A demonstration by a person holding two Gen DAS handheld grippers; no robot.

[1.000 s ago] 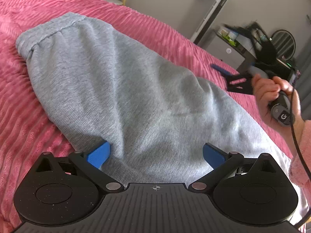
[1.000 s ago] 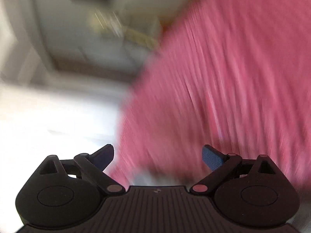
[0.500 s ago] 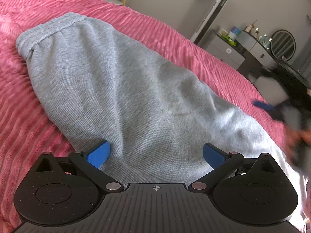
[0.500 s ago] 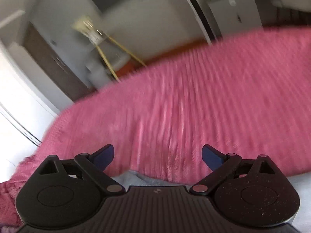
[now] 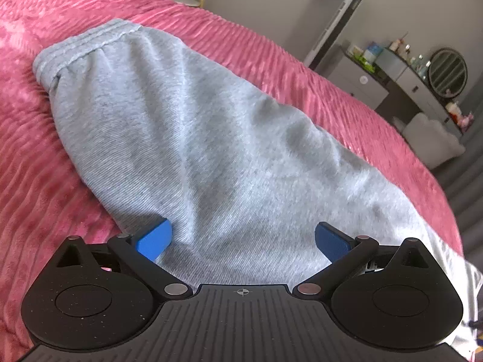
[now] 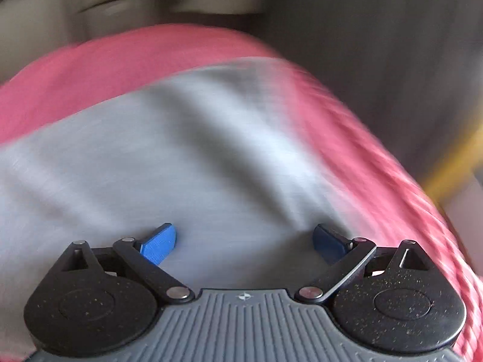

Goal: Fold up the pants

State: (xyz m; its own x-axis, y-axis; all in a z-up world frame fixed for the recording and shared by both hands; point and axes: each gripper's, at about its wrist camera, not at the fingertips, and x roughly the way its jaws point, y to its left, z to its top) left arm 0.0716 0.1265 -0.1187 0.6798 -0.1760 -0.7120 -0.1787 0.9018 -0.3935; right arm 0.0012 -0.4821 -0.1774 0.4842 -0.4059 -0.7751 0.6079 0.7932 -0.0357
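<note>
Left wrist view: grey pants (image 5: 193, 138) lie on pink bedspread (image 5: 45, 181), both hand-held grippers (image 5: 241, 239) (image 6: 244, 241) gaping wide, empty.

Left gripper (image 5: 243, 238) low, jaws spread wide, blue pads (image 5: 154, 239) apart, nothing clamped. Right gripper (image 6: 244, 241) likewise wide open, empty, its view motion-blurred.

My left wrist camera sits low and close over the grey knit jogging pants (image 5: 211, 138), facing along them toward the waistband and the far grey wall. My right wrist camera, badly motion-blurred, also looks down close over them (image 6: 181, 166). Both views share the ribbed pink bedspread (image 5: 45, 187).
</note>
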